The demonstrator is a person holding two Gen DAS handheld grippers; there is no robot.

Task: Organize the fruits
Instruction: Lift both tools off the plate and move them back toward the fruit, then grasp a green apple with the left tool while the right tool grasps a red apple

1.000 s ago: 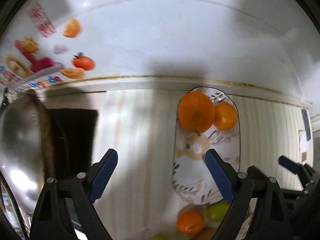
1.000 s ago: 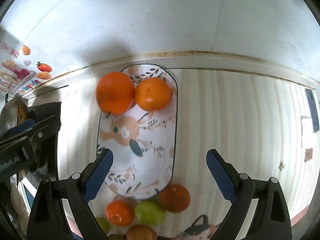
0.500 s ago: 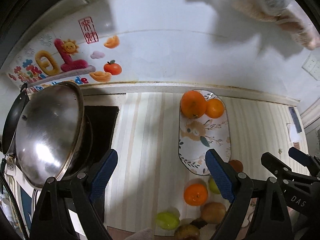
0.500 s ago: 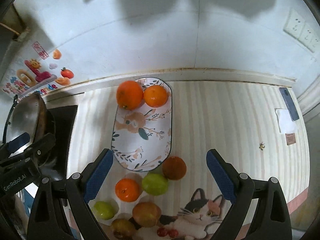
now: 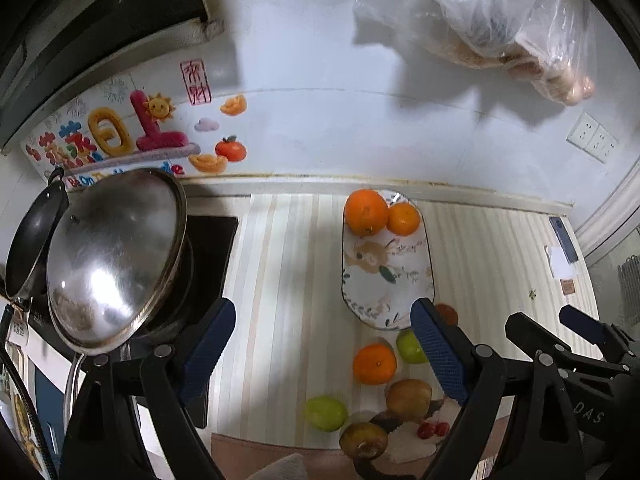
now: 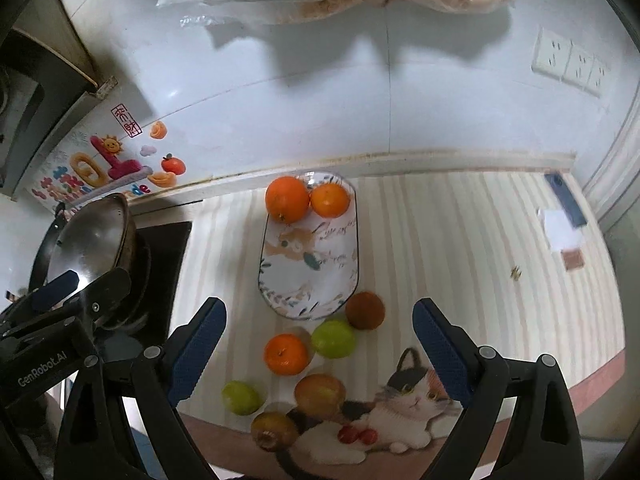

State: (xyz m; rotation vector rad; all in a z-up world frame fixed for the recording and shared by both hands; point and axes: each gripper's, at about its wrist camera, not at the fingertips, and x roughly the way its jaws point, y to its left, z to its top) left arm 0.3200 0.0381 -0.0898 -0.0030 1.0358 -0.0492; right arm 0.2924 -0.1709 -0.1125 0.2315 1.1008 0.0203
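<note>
Right wrist: glossy, seemingly unblemished oranges [image 6: 287, 199].

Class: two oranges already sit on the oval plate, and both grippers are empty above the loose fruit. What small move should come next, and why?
Probably lower the open right gripper onto the loose orange. It lies on the counter just short of the oval plate, which already holds two oranges at its far end, so it likely belongs there.

Two oranges [image 6: 306, 200] touch at the oval plate's [image 6: 308, 280] 12 o'clock end; six loose fruits [image 6: 316, 356] (orange, green, brownish) cluster near its 6 o'clock rim.
</note>
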